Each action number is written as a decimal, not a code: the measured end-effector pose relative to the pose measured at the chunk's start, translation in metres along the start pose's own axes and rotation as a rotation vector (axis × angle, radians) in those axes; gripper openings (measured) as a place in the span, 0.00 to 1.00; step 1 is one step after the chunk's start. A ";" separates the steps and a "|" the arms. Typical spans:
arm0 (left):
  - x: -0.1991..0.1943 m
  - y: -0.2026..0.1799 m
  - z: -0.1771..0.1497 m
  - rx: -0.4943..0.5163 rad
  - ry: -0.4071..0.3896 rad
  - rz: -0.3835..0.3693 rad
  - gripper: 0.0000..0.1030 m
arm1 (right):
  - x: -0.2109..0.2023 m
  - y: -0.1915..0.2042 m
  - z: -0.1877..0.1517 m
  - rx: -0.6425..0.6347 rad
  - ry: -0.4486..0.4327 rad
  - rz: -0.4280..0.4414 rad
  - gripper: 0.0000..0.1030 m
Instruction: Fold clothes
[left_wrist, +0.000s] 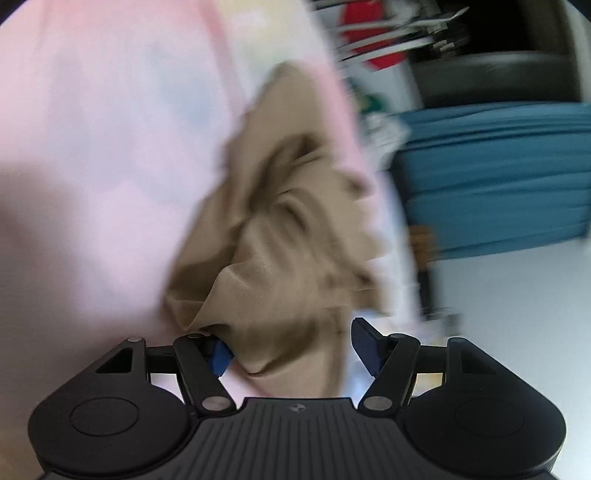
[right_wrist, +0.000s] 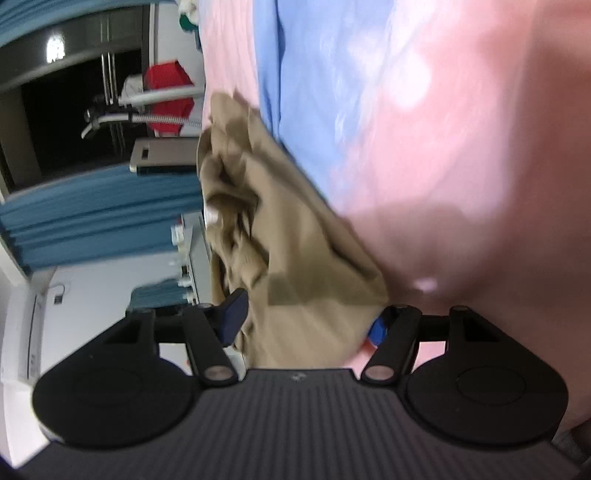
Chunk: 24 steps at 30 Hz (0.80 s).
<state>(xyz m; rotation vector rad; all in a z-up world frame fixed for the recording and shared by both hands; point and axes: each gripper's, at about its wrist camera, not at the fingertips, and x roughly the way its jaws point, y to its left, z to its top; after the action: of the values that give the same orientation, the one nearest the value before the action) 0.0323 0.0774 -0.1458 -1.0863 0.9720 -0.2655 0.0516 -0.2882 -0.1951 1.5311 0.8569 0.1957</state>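
A crumpled tan garment lay bunched on a pink sheet, reaching back between the spread jaws of the left gripper. The right gripper also stood released, its jaws either side of the same cloth. Beyond the jaws hung teal curtains, with a red box and a metal hose near them.

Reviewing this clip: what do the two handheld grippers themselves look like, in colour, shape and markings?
Both look alike. The left gripper has a matte black ribbed body with a small round logo, rounded lobes either side, black linkage arms on silver pivot pins, and blue pads on its fingers. The right gripper shows the same build. No cables, hands or sleeves are visible.
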 end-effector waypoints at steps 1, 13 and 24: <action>0.000 0.004 -0.001 -0.021 -0.004 0.004 0.59 | 0.003 0.002 -0.003 -0.024 0.004 -0.009 0.55; -0.024 -0.005 -0.023 -0.014 -0.104 -0.043 0.13 | -0.002 0.041 -0.016 -0.263 -0.008 0.011 0.13; -0.112 -0.069 -0.032 -0.026 -0.139 -0.052 0.11 | -0.053 0.089 -0.050 -0.322 -0.018 0.087 0.13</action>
<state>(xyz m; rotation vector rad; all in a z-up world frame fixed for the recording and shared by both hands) -0.0397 0.0933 -0.0322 -1.1393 0.8257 -0.2171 0.0193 -0.2734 -0.0859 1.2662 0.7069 0.3652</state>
